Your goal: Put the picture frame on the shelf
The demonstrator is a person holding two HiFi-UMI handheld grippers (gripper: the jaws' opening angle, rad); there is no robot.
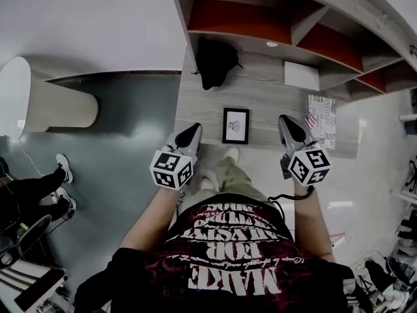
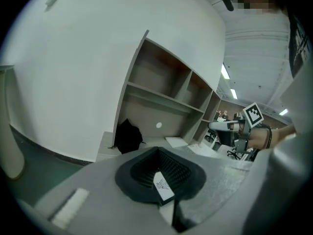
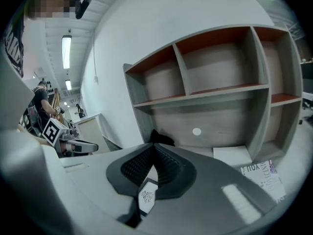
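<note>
Grey wood-grain ledge (image 1: pixel 208 106) carries the black picture frame (image 1: pixel 235 125), which lies face up between the left gripper (image 1: pixel 195 130) and the right gripper (image 1: pixel 284 122), near both tips and touching neither. Both grippers have their jaws pressed together on nothing. By my reading the task has barely begun: grasping the frame, lifting it, and setting it on the shelf (image 1: pixel 234 36) beyond the tips are all undone.

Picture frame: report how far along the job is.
Done: nothing yet; the picture frame lies flat on the grey counter below the shelf. In hand: the left gripper and right gripper sit either side of it, jaws together, holding nothing. Left: grasp it, lift it, set it on the shelf.
</note>
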